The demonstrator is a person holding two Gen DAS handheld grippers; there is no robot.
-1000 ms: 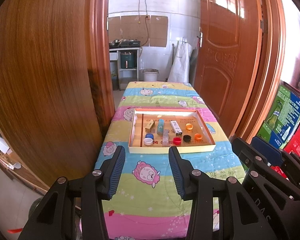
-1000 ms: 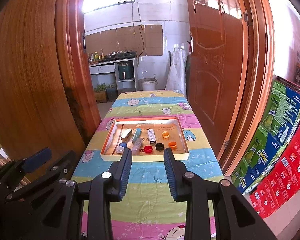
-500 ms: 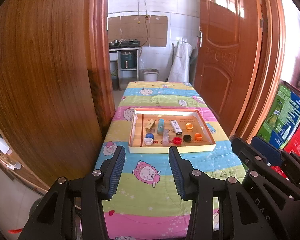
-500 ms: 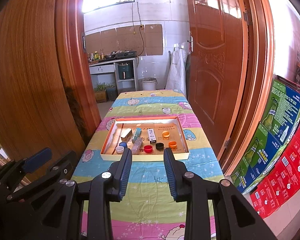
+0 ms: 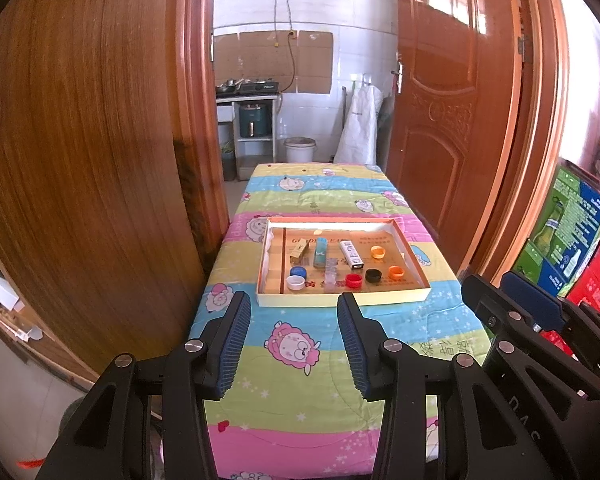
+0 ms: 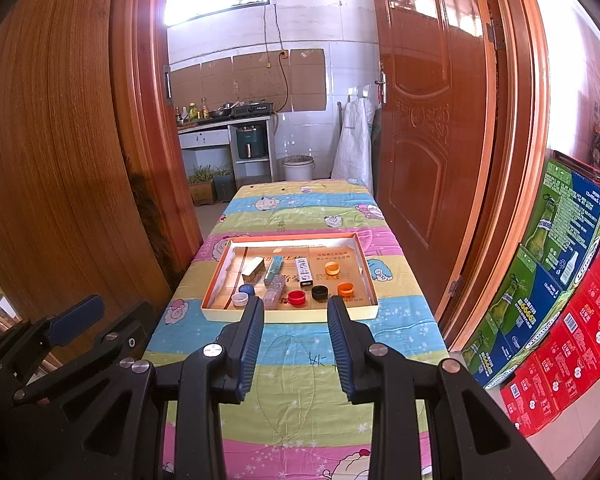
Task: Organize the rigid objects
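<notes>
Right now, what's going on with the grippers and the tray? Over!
Left hand-held gripper open, empty. Right hand-held gripper open, empty. Tray ahead on the table, caps and small boxes inside, untouched. Nothing between grippers and tray.

We see bare quilt-covered table (image 5: 300, 396) between both grippers and the shallow box tray (image 5: 342, 300); nothing stands on that near stretch. Left gripper (image 5: 294, 312) and right gripper (image 6: 294, 314) hang above it, fingers spread wide, nothing between them. Tray's low near wall is the first barrier. Inside, front row crowded: white cap (image 5: 295, 282), clear bottle (image 5: 331, 272), red cap (image 5: 354, 279), black cap (image 5: 373, 275), orange cap (image 5: 396, 272), narrow gaps between. Tray's far strip bare. Beyond the tray, open quilt. Wooden door panel (image 5: 80, 160) close on the left edge; open door (image 6: 428, 140) and stacked cartons (image 6: 560, 280) hem the right
</notes>
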